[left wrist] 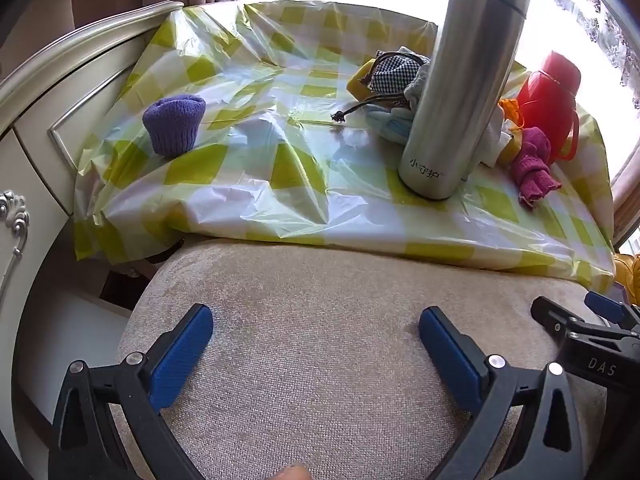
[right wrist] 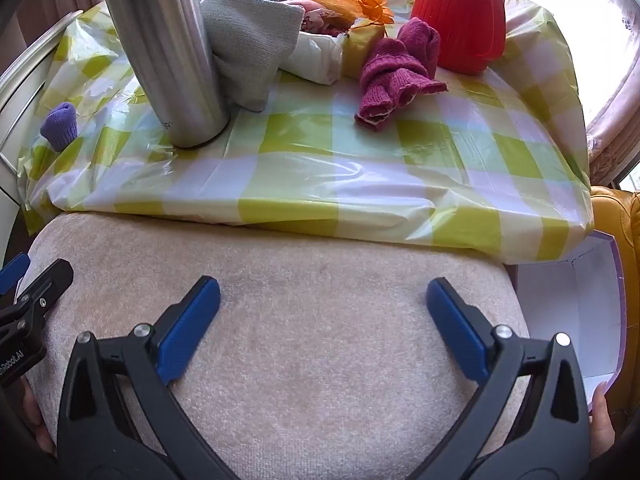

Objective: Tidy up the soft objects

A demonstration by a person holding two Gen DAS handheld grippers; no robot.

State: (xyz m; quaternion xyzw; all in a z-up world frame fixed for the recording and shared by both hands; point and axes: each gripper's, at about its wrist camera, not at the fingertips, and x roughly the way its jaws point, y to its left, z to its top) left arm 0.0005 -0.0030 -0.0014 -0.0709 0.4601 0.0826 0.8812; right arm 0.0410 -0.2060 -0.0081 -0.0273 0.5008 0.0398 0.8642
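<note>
Left gripper: the left gripper (left wrist: 316,320) hangs over a beige fabric cushion (left wrist: 320,360), its blue-padded tongs spread wide with nothing between them.
Right gripper: the right gripper (right wrist: 323,292) hangs over the same beige cushion (right wrist: 300,340), tongs spread wide and empty; its tip also shows at the right edge of the left view (left wrist: 600,320).
Only in the left view: a black-and-white checked drawstring pouch (left wrist: 390,72) and a pale blue soft item (left wrist: 390,124), both behind the flask.
Only in the right view: an open white cardboard box with a purple rim (right wrist: 580,320) beside the cushion, a grey herringbone cloth (right wrist: 252,48) leaning on the flask, and a white folded packet (right wrist: 314,58) next to a yellow block (right wrist: 362,46).
Soft objects, place: all lie on the green-and-white checked plastic sheet (left wrist: 280,160) beyond the cushion, well apart from both grippers.
Count, purple knitted rolled sock: one (left wrist: 174,124), alone at the left.
Count, magenta knitted sock bundle: one (right wrist: 396,72), just beside the red jug.
Count, tall brushed-steel flask: one (left wrist: 464,80), upright.
Count, red plastic jug: one (right wrist: 460,12).
Count, orange mesh bag: one (right wrist: 352,4), on the heap.
</note>
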